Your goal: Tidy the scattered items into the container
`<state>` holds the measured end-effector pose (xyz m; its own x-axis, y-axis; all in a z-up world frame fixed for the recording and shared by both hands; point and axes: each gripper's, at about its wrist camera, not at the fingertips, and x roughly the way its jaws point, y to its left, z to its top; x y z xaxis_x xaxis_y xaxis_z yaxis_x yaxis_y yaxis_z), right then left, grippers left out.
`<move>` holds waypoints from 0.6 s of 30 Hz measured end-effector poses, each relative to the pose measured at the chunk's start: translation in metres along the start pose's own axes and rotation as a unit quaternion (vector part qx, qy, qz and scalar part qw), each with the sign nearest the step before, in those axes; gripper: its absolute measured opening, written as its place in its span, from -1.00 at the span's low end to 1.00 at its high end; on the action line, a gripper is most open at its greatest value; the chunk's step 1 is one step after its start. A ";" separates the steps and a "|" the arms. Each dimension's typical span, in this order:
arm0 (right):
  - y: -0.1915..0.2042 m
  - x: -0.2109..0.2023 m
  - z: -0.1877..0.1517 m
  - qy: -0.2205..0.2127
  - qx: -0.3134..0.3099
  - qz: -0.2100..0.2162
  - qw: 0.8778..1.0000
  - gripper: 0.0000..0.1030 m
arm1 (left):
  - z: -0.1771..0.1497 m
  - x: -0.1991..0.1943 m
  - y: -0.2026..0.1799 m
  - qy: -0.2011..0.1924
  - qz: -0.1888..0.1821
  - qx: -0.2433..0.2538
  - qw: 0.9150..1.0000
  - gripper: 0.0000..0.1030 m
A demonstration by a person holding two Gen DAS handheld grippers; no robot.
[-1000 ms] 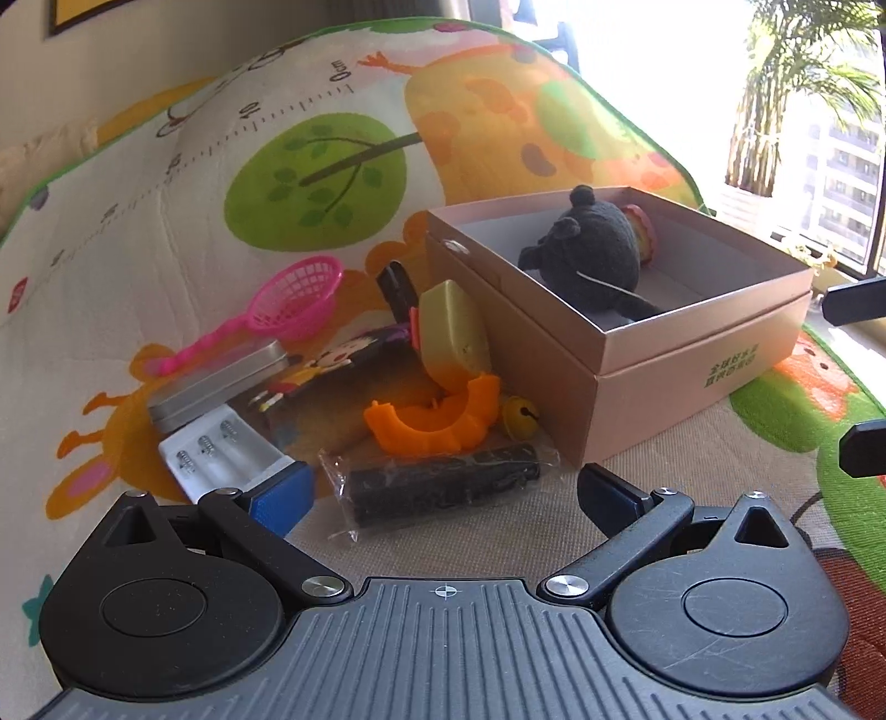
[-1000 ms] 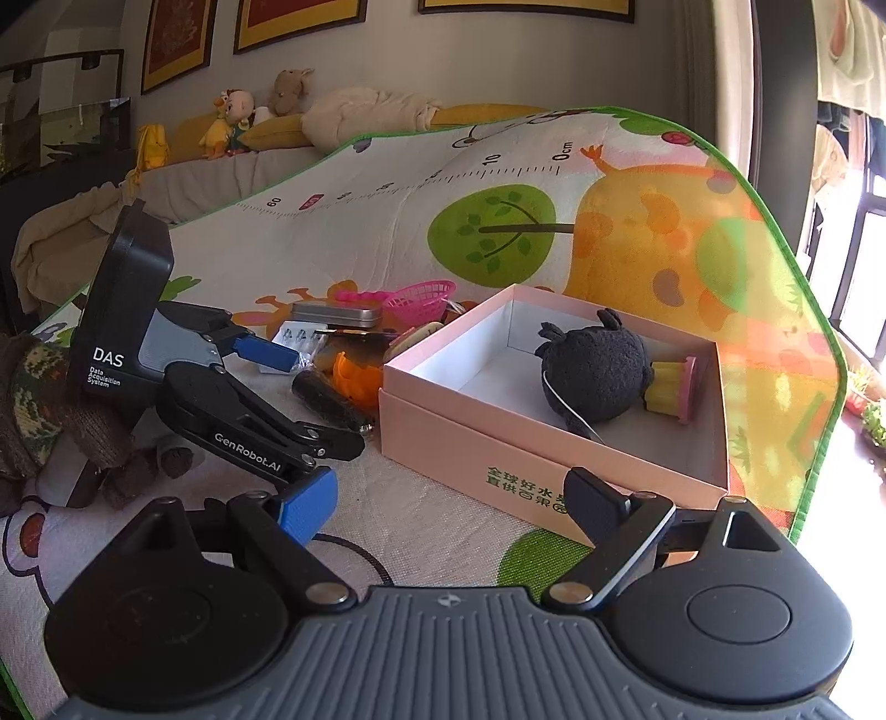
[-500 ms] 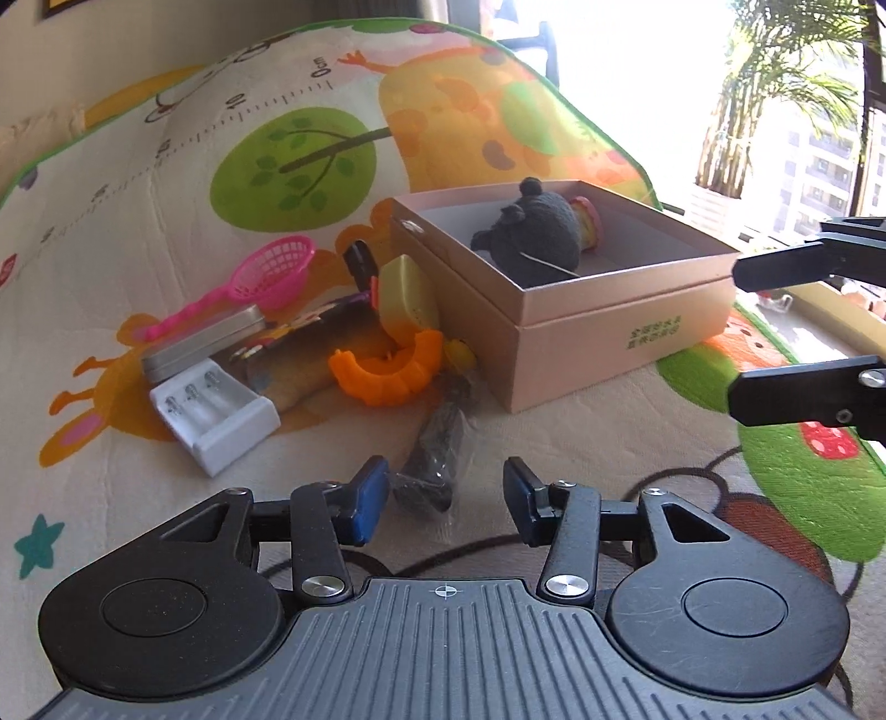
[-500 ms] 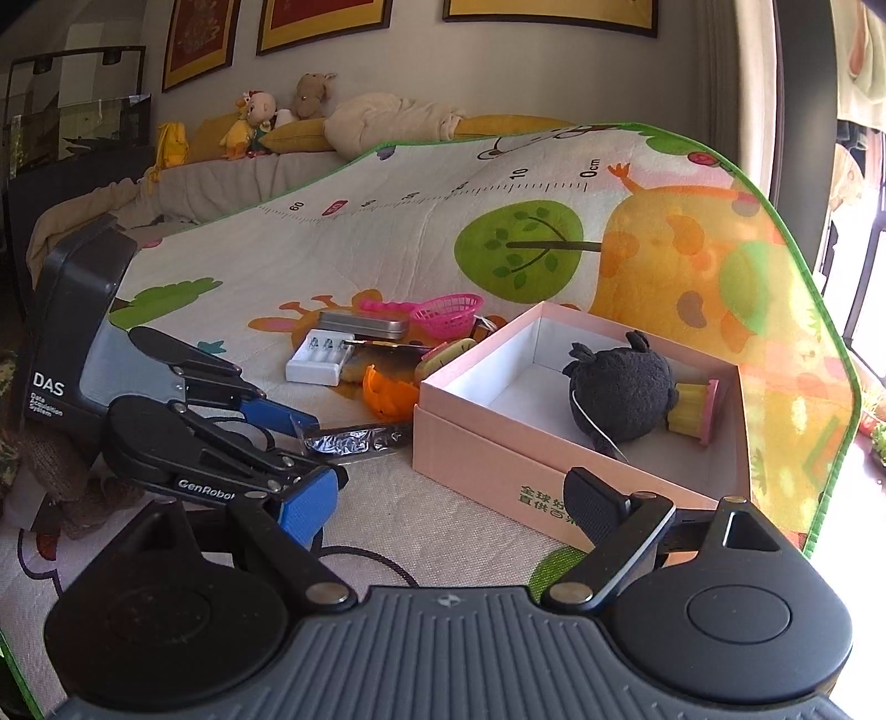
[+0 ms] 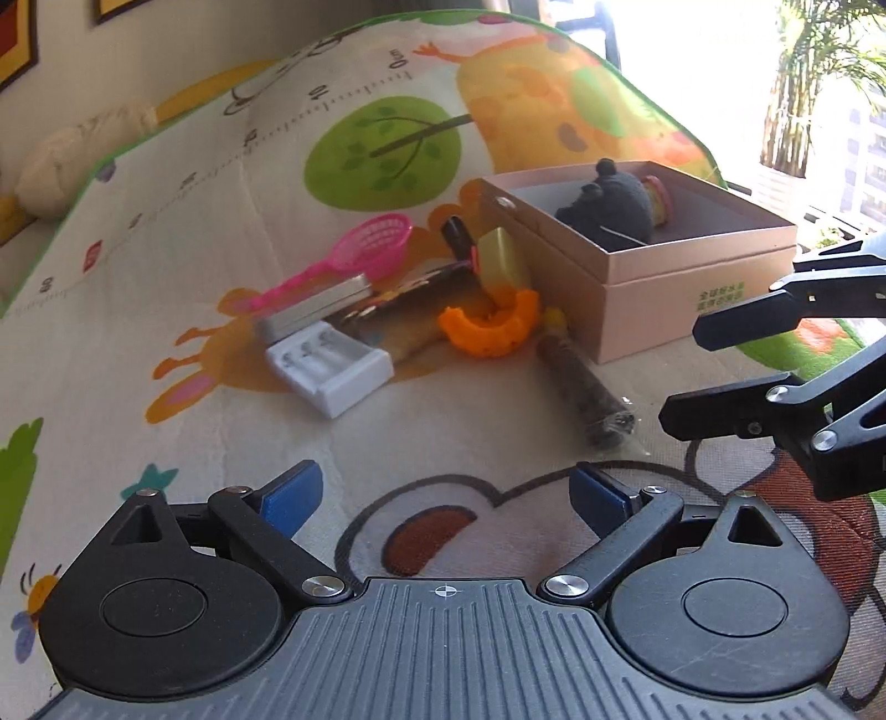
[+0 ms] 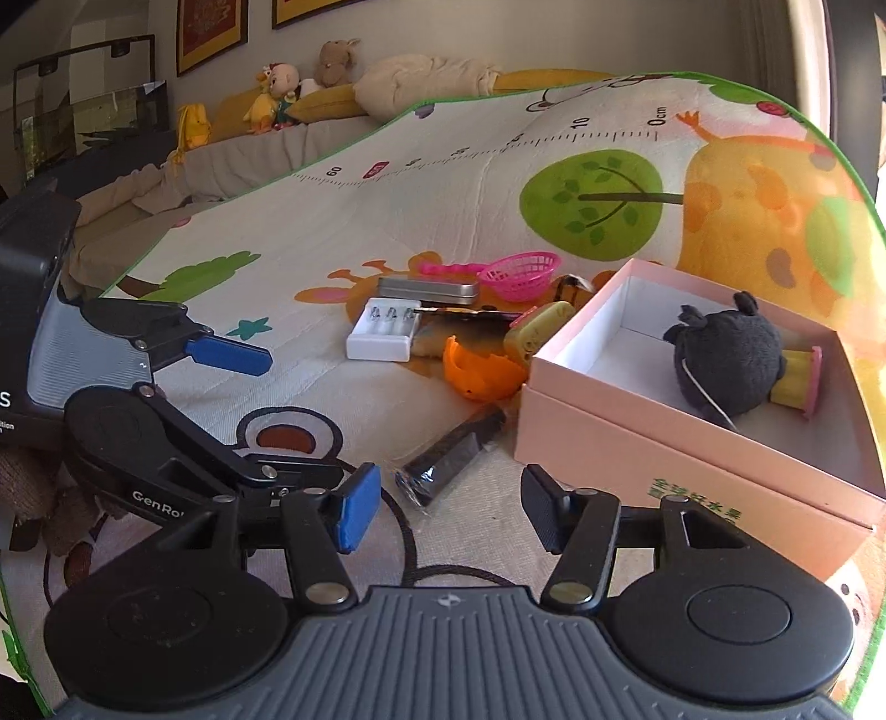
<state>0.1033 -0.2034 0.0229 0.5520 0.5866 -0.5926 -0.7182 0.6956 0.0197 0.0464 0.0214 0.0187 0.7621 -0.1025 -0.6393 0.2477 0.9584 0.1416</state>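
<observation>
1. Cartoon play mat [image 5: 183, 232] spread across the floor, printed with a ruler, a green tree and animals; sofa [image 6: 260, 149] with plush toys [image 6: 277, 94] behind, framed pictures [image 6: 210, 33] on the wall, bright window with a palm [image 5: 819, 83] to one side.
2. Pink box [image 6: 664, 443], lid off, resting on the mat at the right of the clutter; inside, a black plush [image 6: 725, 360] with a small yellow-and-pink toy [image 6: 797, 382] just beside it.
3. Scattered on the mat outside the box: pink scoop [image 5: 360, 255], grey tin [image 5: 315, 310], white tray [image 5: 326, 365], orange ring [image 5: 490, 327], yellow-green block [image 5: 501, 260] leaning against the box wall, dark flat card [image 5: 398, 315] under the pile.
4. Dark wrapped roll [image 5: 581, 382] lying flat on the mat, one end near the box corner and touching the orange ring's side, the other end pointing out towards both grippers.
5. Left gripper [image 5: 446, 493] low over the mat, fingers spread wide, nothing between the blue pads [image 5: 290, 493], roll well ahead and to the right.
6. Right gripper [image 6: 451, 512] also spread, empty, with the near end of the roll just in front of the gap.
7. In the left wrist view, black fingers [image 5: 742, 321] of the right gripper entering from the right edge, apart, beside the box front.
</observation>
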 end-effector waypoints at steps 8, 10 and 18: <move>0.001 0.038 0.003 0.040 0.024 -0.003 0.999 -0.29 | 0.009 -0.005 0.028 -0.021 0.004 -0.054 0.998 0.95; 0.000 0.028 -0.002 0.041 0.013 0.003 0.999 -0.38 | 0.014 -0.004 0.024 -0.035 -0.015 -0.057 0.998 0.94; -0.025 -0.042 -0.041 0.057 -0.043 -0.018 0.997 -0.49 | 0.039 0.039 -0.016 -0.035 -0.050 -0.006 0.998 0.94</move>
<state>0.0808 -0.2618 0.0146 0.5298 0.5068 -0.6800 -0.7347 0.6748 -0.0695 0.0953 -0.0080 0.0213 0.7739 -0.2153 -0.5956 0.3174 0.9456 0.0706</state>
